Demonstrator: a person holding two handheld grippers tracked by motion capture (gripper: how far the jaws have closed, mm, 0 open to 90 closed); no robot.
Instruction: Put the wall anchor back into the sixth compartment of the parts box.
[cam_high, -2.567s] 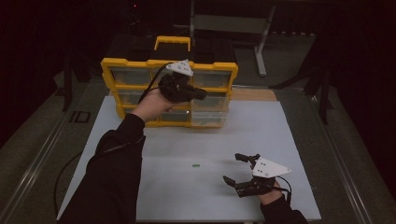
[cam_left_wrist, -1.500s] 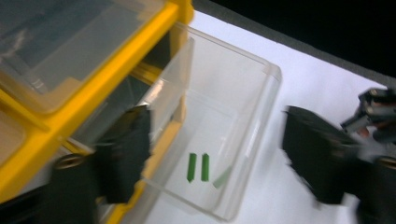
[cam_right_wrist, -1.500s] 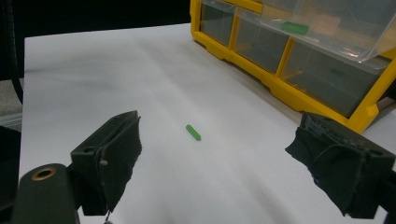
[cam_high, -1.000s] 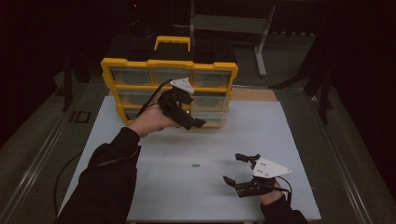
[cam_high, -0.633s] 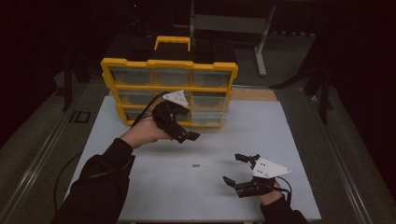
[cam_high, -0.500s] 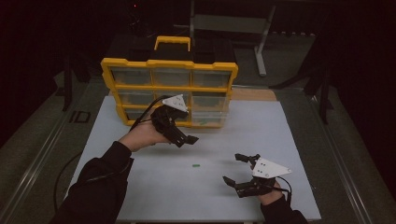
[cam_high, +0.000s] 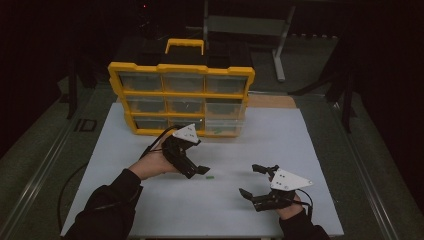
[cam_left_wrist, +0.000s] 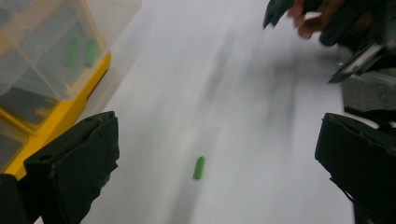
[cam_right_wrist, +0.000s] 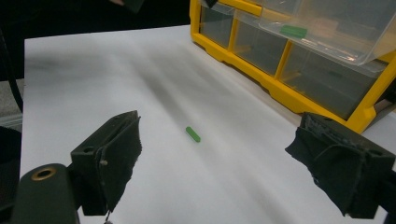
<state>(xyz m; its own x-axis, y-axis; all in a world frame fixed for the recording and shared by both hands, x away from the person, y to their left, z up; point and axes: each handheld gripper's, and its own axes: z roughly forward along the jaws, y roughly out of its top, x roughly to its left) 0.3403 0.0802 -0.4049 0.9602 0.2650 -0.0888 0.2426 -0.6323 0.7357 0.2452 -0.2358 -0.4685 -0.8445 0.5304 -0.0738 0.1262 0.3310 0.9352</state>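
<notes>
A small green piece (cam_high: 210, 176) lies flat on the white surface (cam_high: 320, 145), bare sheet all round it, in front of the yellow drawer organizer (cam_high: 181, 97); the left tongs (cam_high: 199, 170) hang just beside it on its left in the high view, tips pointing down toward it, not touching; in the left gripper view the green piece (cam_left_wrist: 199, 167) sits between the two black jaws, a little nearer the left one, and ahead of them, with clear sheet on both sides; those jaws stand wide apart and hold nothing.

The right tongs (cam_high: 254, 181) rest low over the near right part of the surface, well apart from the piece, which lies to their left and slightly farther back; their jaws are spread wide too, empty; in the right gripper view the green piece (cam_right_wrist: 193, 134) shows in the gap between the jaws, closer to the left one and some way ahead, lying at a slant.

The organizer stands at the back edge of the sheet, its lower right drawer (cam_high: 221, 129) pulled out a little; a green bit of the same sort lies inside that clear drawer (cam_right_wrist: 327, 28) in the right gripper view; the person's left hand (cam_high: 152, 163) grips the left tongs from behind.
</notes>
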